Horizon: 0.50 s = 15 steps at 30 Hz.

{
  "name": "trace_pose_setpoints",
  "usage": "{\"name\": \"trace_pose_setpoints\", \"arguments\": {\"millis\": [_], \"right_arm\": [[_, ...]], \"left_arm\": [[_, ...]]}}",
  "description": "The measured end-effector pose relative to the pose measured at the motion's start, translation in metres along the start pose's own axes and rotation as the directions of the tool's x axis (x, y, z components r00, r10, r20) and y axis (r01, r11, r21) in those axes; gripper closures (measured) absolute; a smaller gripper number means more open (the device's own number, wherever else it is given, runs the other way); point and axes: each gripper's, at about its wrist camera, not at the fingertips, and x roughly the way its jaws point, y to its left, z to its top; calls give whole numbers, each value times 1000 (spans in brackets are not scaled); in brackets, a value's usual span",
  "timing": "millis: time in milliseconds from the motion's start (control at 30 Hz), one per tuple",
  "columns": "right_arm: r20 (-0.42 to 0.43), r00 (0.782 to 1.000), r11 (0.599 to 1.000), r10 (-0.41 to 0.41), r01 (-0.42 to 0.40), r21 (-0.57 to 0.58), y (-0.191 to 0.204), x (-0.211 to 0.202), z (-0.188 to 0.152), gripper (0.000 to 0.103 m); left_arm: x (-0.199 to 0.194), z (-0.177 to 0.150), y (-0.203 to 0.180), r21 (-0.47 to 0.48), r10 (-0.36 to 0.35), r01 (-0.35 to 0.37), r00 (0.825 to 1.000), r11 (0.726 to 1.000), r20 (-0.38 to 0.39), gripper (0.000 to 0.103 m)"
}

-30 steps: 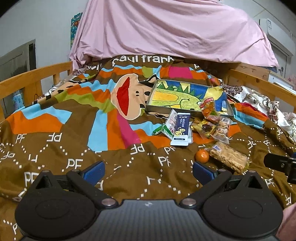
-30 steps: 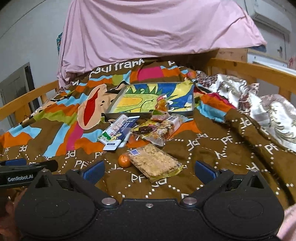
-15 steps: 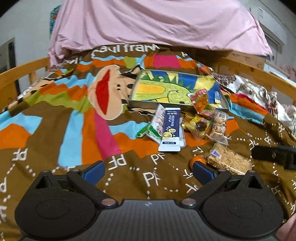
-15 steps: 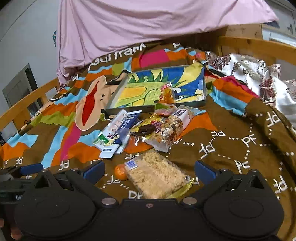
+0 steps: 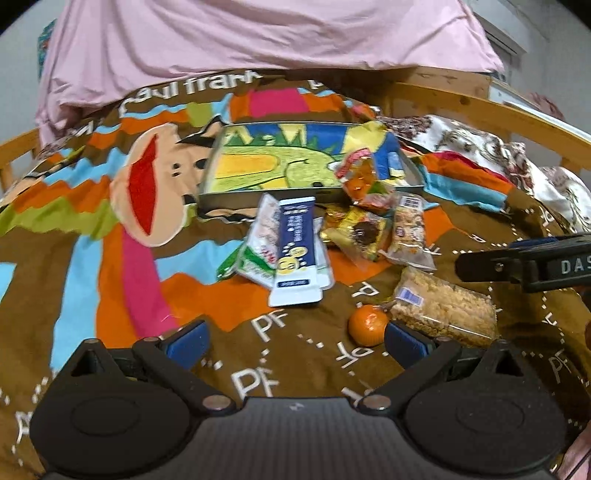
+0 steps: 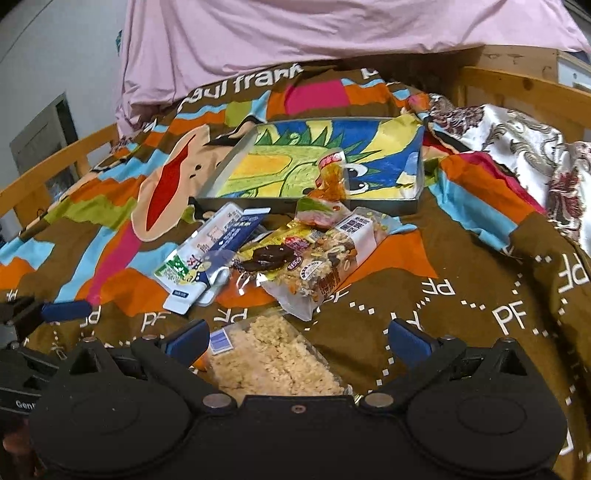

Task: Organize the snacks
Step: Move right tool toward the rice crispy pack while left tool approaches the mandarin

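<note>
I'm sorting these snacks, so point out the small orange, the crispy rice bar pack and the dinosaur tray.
small orange [image 5: 366, 328], left wrist view, middle of its peel.
crispy rice bar pack [image 6: 275, 360], right wrist view, middle of the clear wrapper.
dinosaur tray [image 6: 240, 204], right wrist view, near metal wall.

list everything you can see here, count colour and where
tray: 1, grey rim, dinosaur drawing inside, far middle of blanket
orange candy bag: 1, leaning on tray's front edge
blue box: 1, blue and white, atop the green and white packets
green and white packets: at least 1, under the box
chocolate snack packet: 1, yellow wrapper, middle
nut bar: 1, white wrapper, beside it
rice cracker pack: 1, clear, nearest
mandarin: 1, orange, beside the pack
blanket: 1, brown, multicoloured
pink sheet: 1, behind
left gripper: jaws open
right gripper: jaws open, over the pack
</note>
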Motion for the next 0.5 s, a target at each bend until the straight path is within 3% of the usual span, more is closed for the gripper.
{"name": "trace_pose_setpoints", "arguments": {"millis": [300, 500], "right_arm": [[-65, 993, 993, 98, -102, -62, -14, 19, 3, 0], [-182, 945, 951, 271, -292, -99, -25, 35, 9, 0]], "left_arm": [[19, 9, -7, 129, -50, 52, 999, 990, -17, 0], [31, 8, -8, 191, -92, 98, 995, 977, -41, 0]]}}
